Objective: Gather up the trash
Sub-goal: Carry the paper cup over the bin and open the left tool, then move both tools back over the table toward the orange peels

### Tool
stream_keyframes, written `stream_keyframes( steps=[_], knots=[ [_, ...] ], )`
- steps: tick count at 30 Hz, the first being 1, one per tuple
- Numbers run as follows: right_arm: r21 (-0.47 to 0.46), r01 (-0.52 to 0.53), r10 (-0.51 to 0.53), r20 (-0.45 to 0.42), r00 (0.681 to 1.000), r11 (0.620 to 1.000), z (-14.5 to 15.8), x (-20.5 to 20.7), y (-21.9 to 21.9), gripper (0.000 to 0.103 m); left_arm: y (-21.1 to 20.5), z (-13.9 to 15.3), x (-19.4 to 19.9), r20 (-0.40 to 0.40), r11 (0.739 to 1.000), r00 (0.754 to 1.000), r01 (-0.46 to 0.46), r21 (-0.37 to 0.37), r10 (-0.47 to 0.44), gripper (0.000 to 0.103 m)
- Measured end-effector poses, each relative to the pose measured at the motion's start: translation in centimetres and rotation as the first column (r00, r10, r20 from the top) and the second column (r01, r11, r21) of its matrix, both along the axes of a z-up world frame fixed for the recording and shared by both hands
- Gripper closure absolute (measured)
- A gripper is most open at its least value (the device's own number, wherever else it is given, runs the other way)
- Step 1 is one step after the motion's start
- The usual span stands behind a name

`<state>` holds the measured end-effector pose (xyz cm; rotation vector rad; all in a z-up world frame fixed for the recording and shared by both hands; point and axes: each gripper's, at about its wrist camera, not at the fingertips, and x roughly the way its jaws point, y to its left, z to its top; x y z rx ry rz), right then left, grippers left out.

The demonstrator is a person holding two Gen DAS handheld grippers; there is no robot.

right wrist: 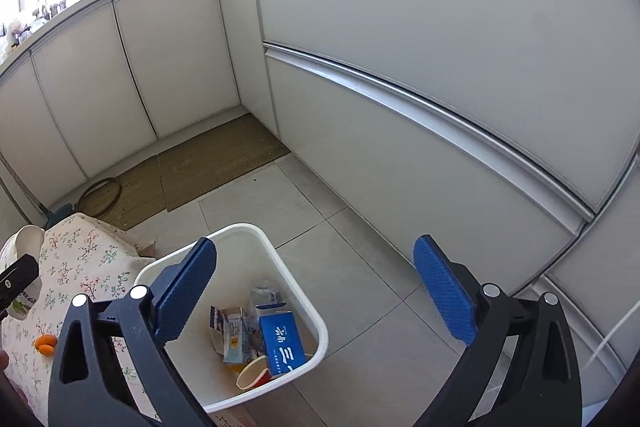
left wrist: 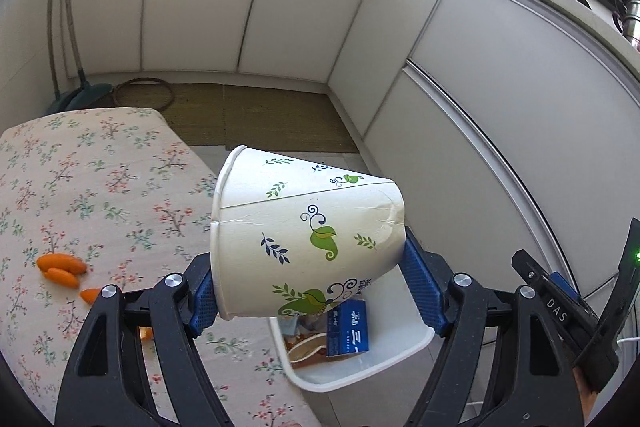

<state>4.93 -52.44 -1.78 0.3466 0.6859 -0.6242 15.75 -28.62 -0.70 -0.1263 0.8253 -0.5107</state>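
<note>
Your left claw [left wrist: 308,275] is clamped on the paper cup [left wrist: 308,239], one blue pad at the rim end and one at the dented base end; the cup lies on its side, long axis running from 9 to 3 o'clock, mouth towards 9. The white bin [left wrist: 360,359] sits below and beyond it, at about 5 o'clock from the cup in the left wrist view, on the floor just beside the floral bench [left wrist: 92,195]; it already holds a blue carton [left wrist: 348,331] and other scraps. Judging from this, the cup is over the bench edge and only partly over the bin mouth, so the release turns on carrying it a little towards 4 o'clock first; let go too soon and it may strike the rim. Your right claw [right wrist: 316,291] hangs over the bin with its fingers wide apart and nothing between them. Orange peel pieces [left wrist: 60,267] lie on the bench at 9 o'clock, not yet collected; the left claw is the nearer to them.
</note>
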Motion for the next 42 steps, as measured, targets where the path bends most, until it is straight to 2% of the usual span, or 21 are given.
stream_keyframes(
  steps=[7,11,19,28,32,35,39,42],
  knots=[
    [0.021,0.044,-0.043,-0.03,0.999,0.999,-0.7,-0.9,-1.4,0.007,-5.3,-1.4,1.2,-0.085,0.995,0.992,0.098,-0.005,-0.098,0.026],
    [0.024,0.041,-0.04,-0.032,0.999,0.999,-0.8,-0.8,-1.2,0.007,-5.5,-2.0,1.6,-0.118,0.995,0.988,0.099,-0.004,-0.099,0.021],
    [-0.001,-0.051,0.051,-0.028,0.998,0.999,-0.7,0.8,2.0,0.007,-1.6,-2.4,0.9,-0.083,0.998,0.996,0.026,0.054,-0.021,0.016],
    [-0.058,-0.218,0.217,-0.033,0.976,0.974,-0.8,3.9,9.2,0.007,6.4,-2.8,0.2,-0.075,0.991,0.992,-0.097,0.096,0.105,0.014],
    [-0.01,-0.327,0.326,-0.052,0.944,0.945,-1.7,5.8,13.2,0.007,11.2,-3.2,-0.1,-0.079,0.976,0.978,-0.181,0.123,0.191,0.012],
    [-0.012,-0.402,0.4,-0.074,0.913,0.915,-2.1,7.0,16.4,0.007,15.3,-3.8,0.2,-0.101,0.961,0.961,-0.241,0.136,0.256,0.012],
    [-0.011,-0.512,0.508,-0.109,0.854,0.859,-2.9,8.6,20.7,0.007,20.2,-4.4,0.3,-0.12,0.936,0.934,-0.316,0.155,0.335,0.012],
    [0.041,-0.591,0.591,-0.134,0.796,0.806,-4.2,9.8,23.4,0.007,23.8,-5.0,0.4,-0.145,0.915,0.908,-0.372,0.156,0.394,0.012]
  ],
)
